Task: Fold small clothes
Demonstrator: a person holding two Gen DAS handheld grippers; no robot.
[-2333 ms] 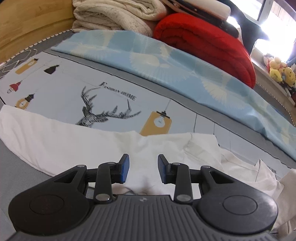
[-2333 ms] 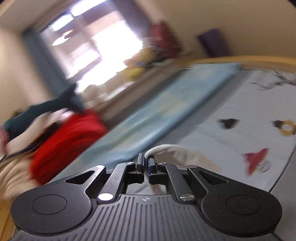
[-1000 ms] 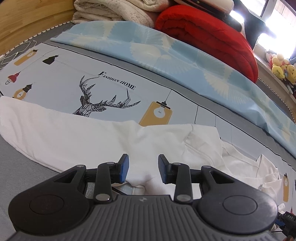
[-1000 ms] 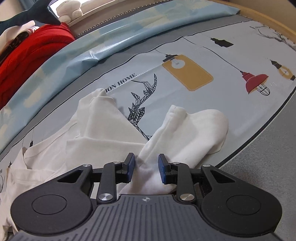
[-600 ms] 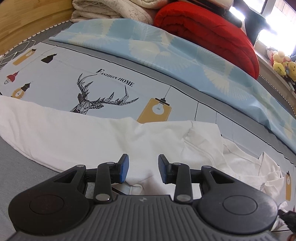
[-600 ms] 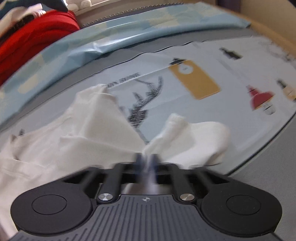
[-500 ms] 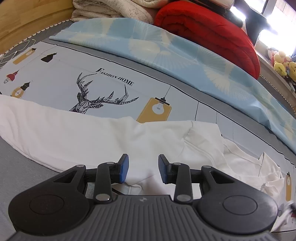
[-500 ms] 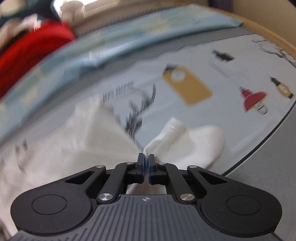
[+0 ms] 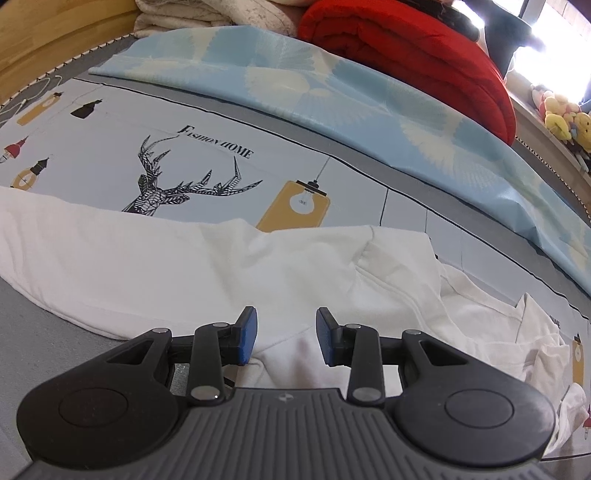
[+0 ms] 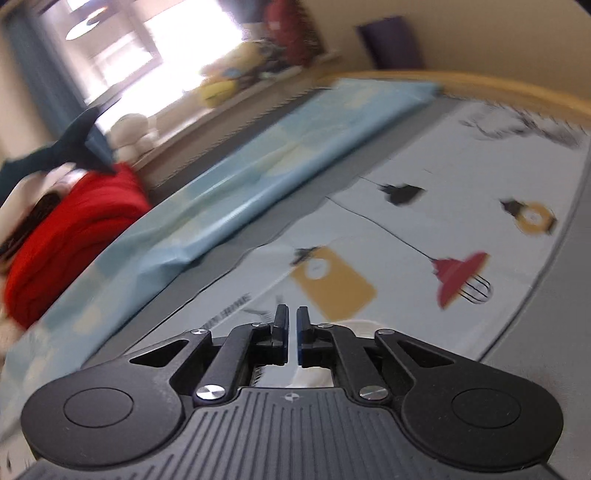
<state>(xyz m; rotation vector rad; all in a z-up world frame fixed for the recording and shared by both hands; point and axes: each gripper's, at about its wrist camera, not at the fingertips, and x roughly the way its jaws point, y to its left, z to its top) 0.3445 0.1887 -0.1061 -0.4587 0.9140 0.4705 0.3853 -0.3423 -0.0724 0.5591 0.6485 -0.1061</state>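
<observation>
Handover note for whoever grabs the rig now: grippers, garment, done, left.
Left gripper: open, hovering over the white cotton garment, nothing pinched.
Right gripper: shut; white cloth shows just behind its fingers, but a grip on it cannot be confirmed; view blurred.
Garment lies spread and rumpled on the lamp-and-deer printed bedsheet.
Done: no finished fold visible.
Left: fold it flat.

A pale printed bedsheet (image 9: 110,122) with a black stag and yellow lamp motifs covers the bed. Along its far edge lies a folded light-blue quilt (image 9: 332,92), with a folded red blanket (image 9: 406,48) and cream blankets (image 9: 207,14) behind it.
</observation>
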